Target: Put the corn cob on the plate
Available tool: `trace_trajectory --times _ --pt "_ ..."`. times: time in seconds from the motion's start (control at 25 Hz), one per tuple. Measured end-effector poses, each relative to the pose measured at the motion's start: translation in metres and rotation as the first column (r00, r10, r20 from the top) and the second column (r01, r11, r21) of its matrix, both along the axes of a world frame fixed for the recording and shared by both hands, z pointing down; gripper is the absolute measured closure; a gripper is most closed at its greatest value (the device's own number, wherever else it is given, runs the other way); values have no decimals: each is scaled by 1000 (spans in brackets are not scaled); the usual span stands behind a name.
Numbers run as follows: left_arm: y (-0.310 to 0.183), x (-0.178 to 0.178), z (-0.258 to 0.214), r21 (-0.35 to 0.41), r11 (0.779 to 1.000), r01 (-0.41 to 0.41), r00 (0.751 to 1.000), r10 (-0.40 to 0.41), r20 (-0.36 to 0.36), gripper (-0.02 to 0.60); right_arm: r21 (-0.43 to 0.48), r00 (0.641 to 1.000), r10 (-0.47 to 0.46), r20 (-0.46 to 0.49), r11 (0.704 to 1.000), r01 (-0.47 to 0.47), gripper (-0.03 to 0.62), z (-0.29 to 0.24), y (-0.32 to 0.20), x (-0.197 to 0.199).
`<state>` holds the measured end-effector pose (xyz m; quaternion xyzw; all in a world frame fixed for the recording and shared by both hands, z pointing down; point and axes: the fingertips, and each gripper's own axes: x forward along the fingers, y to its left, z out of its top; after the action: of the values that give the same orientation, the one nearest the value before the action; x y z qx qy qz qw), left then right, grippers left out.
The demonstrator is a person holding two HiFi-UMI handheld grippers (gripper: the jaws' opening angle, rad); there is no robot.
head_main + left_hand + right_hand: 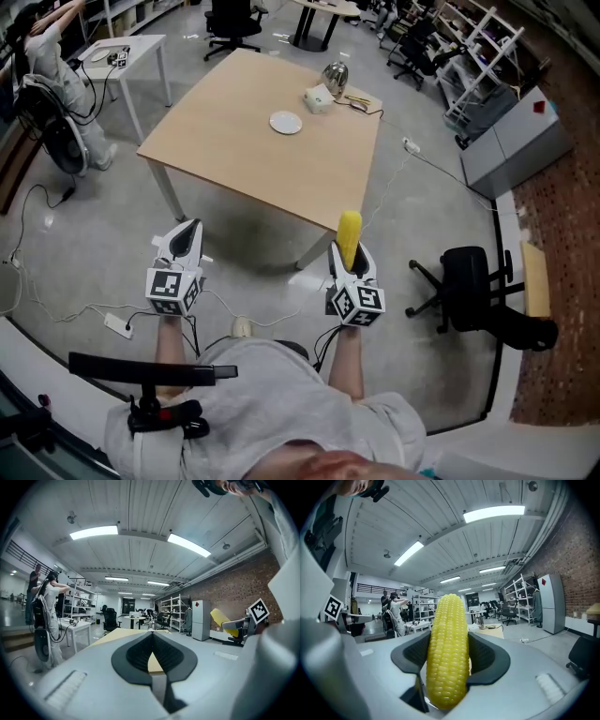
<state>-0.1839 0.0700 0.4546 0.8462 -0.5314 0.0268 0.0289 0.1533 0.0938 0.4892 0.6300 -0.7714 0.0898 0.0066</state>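
Observation:
My right gripper (pixel 350 251) is shut on a yellow corn cob (pixel 349 234), which stands upright between the jaws and sticks out past their tips. In the right gripper view the corn cob (pixel 447 653) fills the gap of that gripper (pixel 450 637). My left gripper (pixel 187 232) is shut with nothing in it; its pads (pixel 136 651) meet at the tips. A small white plate (pixel 286 122) lies on the far part of a tan table (pixel 234 150), well ahead of both grippers. From the left gripper view the corn cob (pixel 219 618) shows at the right.
A white box (pixel 319 98) and a shiny kettle (pixel 336 77) sit near the plate. A black office chair (pixel 469 279) stands at the right. A white side table (pixel 122 52) and a person (pixel 52 66) are at the far left. Cables and a power strip (pixel 119 324) lie on the floor.

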Motion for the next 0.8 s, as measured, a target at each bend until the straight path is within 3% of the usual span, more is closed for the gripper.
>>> trace_trajectory --times 0.24,0.8 --pt "-24 -30 16 -6 1000 24 999 -24 -23 561 -10 1000 -14 -18 1000 14 345 0 -30 -25" --pt "-67 -56 19 -14 993 114 992 -114 -47 561 -42 995 -97 -33 995 96 345 5 -107 -45"
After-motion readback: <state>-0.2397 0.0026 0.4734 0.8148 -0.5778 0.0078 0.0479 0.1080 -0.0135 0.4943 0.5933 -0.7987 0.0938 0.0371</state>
